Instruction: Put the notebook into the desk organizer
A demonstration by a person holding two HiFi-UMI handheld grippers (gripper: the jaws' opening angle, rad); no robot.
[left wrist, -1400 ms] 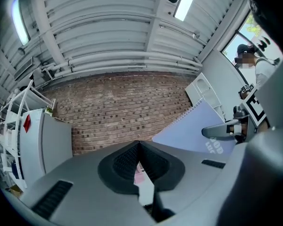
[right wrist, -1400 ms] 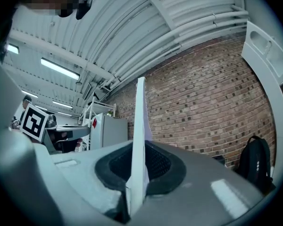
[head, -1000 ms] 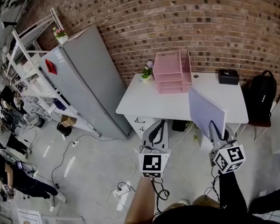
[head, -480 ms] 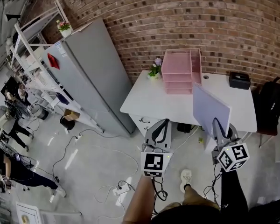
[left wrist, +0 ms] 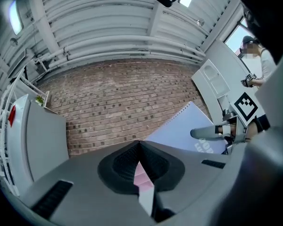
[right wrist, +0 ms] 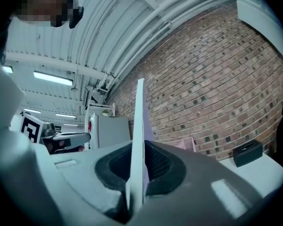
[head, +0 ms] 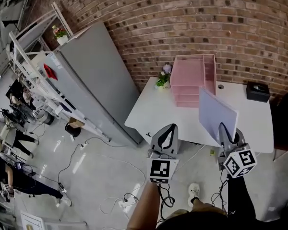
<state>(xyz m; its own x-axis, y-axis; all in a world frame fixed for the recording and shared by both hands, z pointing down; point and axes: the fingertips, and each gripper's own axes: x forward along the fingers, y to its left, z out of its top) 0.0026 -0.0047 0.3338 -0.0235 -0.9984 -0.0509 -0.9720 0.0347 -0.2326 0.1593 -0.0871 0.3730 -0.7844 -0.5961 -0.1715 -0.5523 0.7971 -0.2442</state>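
Clamping the notebook (right wrist: 139, 121) by its lower edge, the jaws of the right gripper (head: 225, 129) stand narrow, pads pressed on either cover. The lavender book rises upright from between them, edge-on in the right gripper view. In the left gripper view its spiral binding runs along the top edge, away from the jaws. The left gripper (head: 165, 132) is held level beside it, on the notebook's left and apart from it. Its jaws are brought together at the tips with nothing between them. Ahead of both pairs of jaws lies the white worktop (head: 156, 110), set against a brick wall (head: 182, 23). The pink desk organizer (head: 192, 76) stands at the back of the worktop by the wall, beyond the right jaws and slightly to their left, well apart from the notebook. A small potted plant (head: 163, 80) sits just beside the organizer on its left. A black box (head: 258, 91) rests far off to the right of the right jaws, near the wall. Left of the left jaws, past the worktop's edge, stands a tall grey cabinet (head: 93, 80).
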